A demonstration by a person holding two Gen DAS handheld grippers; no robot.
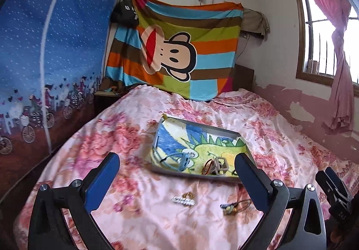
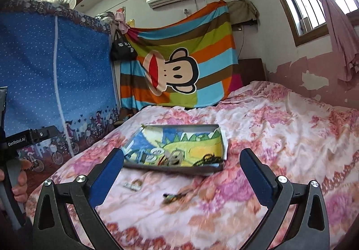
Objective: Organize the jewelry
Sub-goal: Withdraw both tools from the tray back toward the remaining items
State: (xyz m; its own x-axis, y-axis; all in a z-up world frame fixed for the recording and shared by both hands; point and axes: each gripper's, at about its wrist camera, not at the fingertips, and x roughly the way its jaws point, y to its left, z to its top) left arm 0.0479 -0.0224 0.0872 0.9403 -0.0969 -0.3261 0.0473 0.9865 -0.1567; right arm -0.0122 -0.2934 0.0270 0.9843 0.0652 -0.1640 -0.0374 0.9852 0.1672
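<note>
Floral bedspread (image 1: pixel 139 216) around tray (image 1: pixel 157 169); left gripper (image 1: pixel 177 179) spread.

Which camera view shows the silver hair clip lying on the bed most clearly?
The left wrist view: the silver hair clip lies sharp between the open left gripper fingers. In the right wrist view it is blurred and smaller.

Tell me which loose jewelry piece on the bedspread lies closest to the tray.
The silver rhinestone hair clip with a gold piece at its far edge; the dark beaded cord bracelet lies farther right and nearer the camera.
</note>
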